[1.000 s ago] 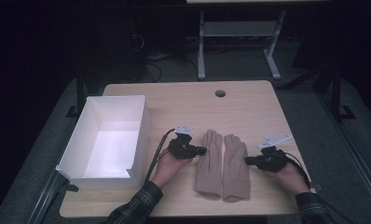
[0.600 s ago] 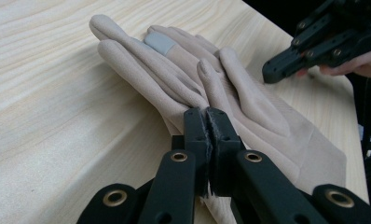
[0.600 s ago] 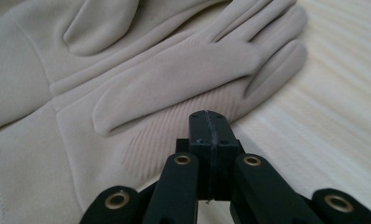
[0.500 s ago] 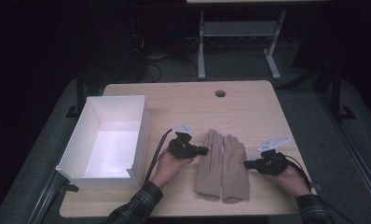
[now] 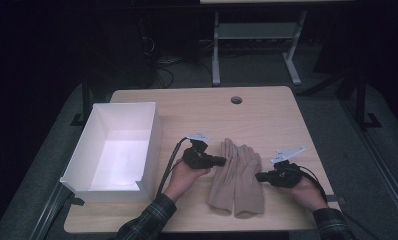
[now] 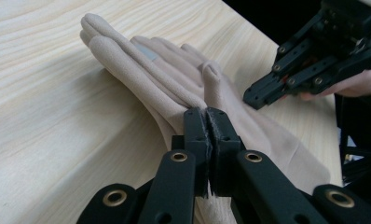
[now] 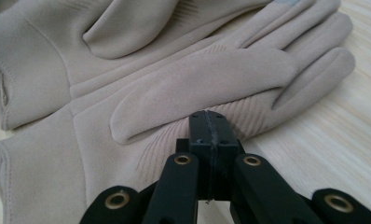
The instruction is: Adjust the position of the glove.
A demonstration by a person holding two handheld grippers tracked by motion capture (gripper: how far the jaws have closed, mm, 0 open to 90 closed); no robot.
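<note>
Gloves (image 5: 236, 180), a beige pair, lie flat side by side on the wooden bench (image 5: 267, 115), fingers pointing away from the person, between the two grippers. Left gripper (image 5: 222, 160) has its jaws closed with nothing between them, the tips at the left glove's edge by the thumb (image 6: 214, 77). Right gripper (image 5: 259, 176) also has its jaws pressed together and empty, the tips at the right glove's outer edge. Compared with a second ago, gloves, grippers and hands sit in the same places. A white open box (image 5: 87, 172) stands on the bench's left side. No writing or brand can be read on anything
</note>
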